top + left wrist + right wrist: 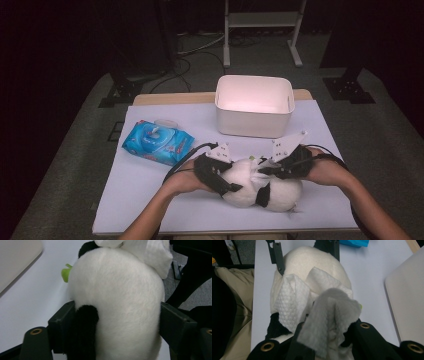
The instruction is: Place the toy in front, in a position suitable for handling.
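White wipe clenched in right fingers drapes the panda that left fingers grip, bin beyond.

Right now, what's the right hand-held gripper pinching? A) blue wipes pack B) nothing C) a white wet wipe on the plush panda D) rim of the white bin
C: the right gripper view shows the right hand-held gripper closed on a white wet wipe draped over the plush panda.

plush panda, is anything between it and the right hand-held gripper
Yes: a white wet wipe lies crumpled between the right hand-held gripper and the plush panda, draped over its top.
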A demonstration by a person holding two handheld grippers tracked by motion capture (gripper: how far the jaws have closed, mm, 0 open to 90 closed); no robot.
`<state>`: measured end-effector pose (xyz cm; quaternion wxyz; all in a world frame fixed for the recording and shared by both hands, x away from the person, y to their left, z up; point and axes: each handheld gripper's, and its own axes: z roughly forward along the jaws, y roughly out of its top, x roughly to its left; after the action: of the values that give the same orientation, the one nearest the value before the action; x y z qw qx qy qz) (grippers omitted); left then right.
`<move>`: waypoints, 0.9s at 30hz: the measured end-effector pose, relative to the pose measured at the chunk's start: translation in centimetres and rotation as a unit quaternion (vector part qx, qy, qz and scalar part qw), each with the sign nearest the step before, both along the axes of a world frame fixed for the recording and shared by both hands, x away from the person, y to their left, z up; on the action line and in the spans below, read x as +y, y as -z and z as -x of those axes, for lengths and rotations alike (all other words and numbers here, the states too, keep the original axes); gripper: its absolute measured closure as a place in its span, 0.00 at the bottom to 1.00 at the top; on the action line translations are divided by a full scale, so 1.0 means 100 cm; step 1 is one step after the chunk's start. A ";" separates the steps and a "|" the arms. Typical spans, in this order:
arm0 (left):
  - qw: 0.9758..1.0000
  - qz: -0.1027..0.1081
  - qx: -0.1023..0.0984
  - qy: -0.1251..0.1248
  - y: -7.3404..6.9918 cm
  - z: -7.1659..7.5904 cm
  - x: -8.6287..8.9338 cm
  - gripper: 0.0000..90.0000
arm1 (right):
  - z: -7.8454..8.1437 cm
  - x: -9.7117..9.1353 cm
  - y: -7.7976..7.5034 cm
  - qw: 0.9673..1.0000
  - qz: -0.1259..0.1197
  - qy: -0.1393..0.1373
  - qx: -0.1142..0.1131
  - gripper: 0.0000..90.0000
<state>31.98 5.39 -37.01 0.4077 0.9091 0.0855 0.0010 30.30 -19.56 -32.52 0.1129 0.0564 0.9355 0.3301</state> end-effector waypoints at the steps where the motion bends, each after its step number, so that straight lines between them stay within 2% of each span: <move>1: 1.000 0.002 0.000 0.001 0.000 0.000 0.000 0.23 | 0.001 -0.003 0.000 1.000 -0.004 0.000 0.000 0.86; 5: 1.000 0.011 0.002 -0.003 -0.001 0.000 0.002 0.19 | 0.004 -0.009 -0.002 1.000 -0.006 0.007 -0.001 0.86; 9: 1.000 0.008 0.001 -0.005 -0.002 -0.001 0.002 0.15 | 0.006 -0.015 -0.003 1.000 -0.010 0.009 -0.002 0.86; 13: 1.000 0.015 0.011 -0.009 0.000 -0.002 0.003 0.13 | 0.009 -0.022 -0.003 1.000 -0.015 0.012 -0.002 0.86; 16: 1.000 0.015 0.015 -0.002 -0.001 -0.004 0.003 0.11 | 0.010 -0.027 -0.002 1.000 -0.023 0.015 0.002 0.86; 18: 1.000 0.016 0.026 0.000 0.001 -0.006 0.001 0.08 | 0.011 -0.030 -0.001 1.000 -0.027 0.016 0.004 0.86; 20: 0.999 0.014 0.029 0.002 0.002 -0.007 0.001 0.07 | 0.011 -0.031 0.000 0.999 -0.029 0.016 0.005 0.86; 22: 0.999 0.019 0.047 0.004 0.005 -0.009 0.000 0.05 | 0.013 -0.034 0.001 0.999 -0.032 0.016 0.009 0.86; 27: 0.998 0.023 0.060 0.011 0.011 -0.012 -0.002 0.04 | 0.013 -0.037 0.001 0.999 -0.035 0.016 0.009 0.86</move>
<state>33.15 5.18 -38.15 0.4222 0.8989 0.1004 -0.0602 28.97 -23.21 -32.67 0.1075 0.0787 0.9235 0.3598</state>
